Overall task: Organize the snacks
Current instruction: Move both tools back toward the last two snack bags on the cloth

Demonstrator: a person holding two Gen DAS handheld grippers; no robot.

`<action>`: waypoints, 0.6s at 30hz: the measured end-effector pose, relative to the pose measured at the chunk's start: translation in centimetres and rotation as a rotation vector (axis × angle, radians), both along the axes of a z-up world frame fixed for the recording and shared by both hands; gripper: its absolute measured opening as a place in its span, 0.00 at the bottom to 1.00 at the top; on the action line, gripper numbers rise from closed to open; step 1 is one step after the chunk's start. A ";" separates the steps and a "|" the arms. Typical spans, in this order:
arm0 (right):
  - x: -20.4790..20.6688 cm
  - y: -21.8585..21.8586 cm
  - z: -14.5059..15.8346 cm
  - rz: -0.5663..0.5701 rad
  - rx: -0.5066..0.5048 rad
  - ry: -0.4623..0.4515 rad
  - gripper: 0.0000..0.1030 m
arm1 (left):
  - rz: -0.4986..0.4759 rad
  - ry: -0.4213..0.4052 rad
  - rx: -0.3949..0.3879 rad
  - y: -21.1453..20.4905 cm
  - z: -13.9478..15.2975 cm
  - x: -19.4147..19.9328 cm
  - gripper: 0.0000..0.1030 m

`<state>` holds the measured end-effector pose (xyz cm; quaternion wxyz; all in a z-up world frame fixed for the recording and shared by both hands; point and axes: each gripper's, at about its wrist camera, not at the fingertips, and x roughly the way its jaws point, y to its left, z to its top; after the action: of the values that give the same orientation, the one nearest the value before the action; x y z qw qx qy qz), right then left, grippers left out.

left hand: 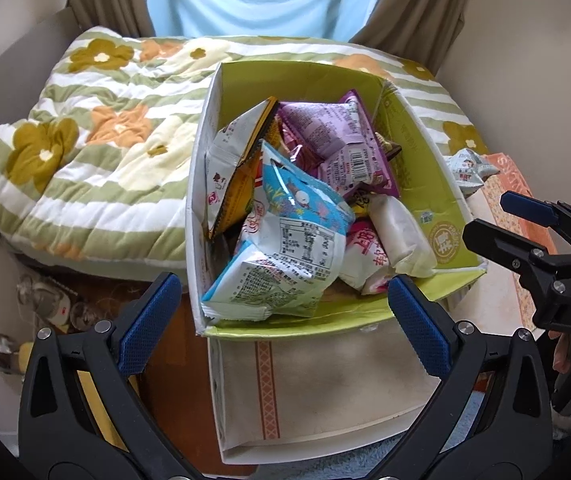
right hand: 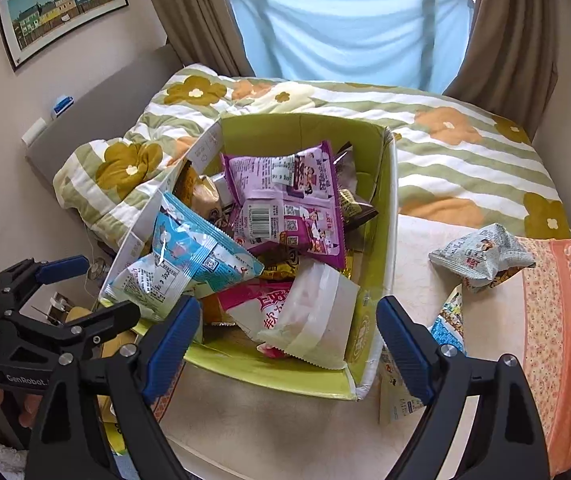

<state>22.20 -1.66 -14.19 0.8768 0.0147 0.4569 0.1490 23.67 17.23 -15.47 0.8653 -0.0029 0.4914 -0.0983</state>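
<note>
A green-lined cardboard box [left hand: 413, 148] [right hand: 369, 320] stands on the bed, filled with several snack packets: a purple one [left hand: 341, 136] [right hand: 285, 196], a blue-and-white one [left hand: 297, 216] [right hand: 189, 256] and a plain white one [right hand: 317, 316]. A grey packet [right hand: 485, 256] [left hand: 469, 168] lies on the bed right of the box. A blue-and-white packet [right hand: 417, 360] leans against the box's right side. My left gripper [left hand: 281, 316] is open and empty at the box's near edge. My right gripper [right hand: 289, 340] is open and empty over the box's near right corner.
A flowered green-striped quilt [left hand: 77, 148] [right hand: 465, 152] covers the far half of the bed. An orange-bordered cloth [right hand: 557, 320] lies at the right. A window with curtains [right hand: 345, 32] is behind. Floor clutter [left hand: 53, 304] sits left of the bed.
</note>
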 end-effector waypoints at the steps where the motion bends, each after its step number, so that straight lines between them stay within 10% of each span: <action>1: -0.2 -0.3 0.4 -0.009 0.006 -0.008 0.85 | -0.007 -0.005 0.000 -0.1 0.2 -0.1 1.00; 18: -3.1 -11.8 3.4 -0.236 0.032 -0.069 0.85 | -0.159 -0.059 0.001 -8.4 2.4 -0.9 1.00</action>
<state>19.07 -13.47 -10.77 0.9032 0.0771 0.4190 0.0522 22.80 8.87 -13.08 0.8689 0.0393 0.4645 -0.1665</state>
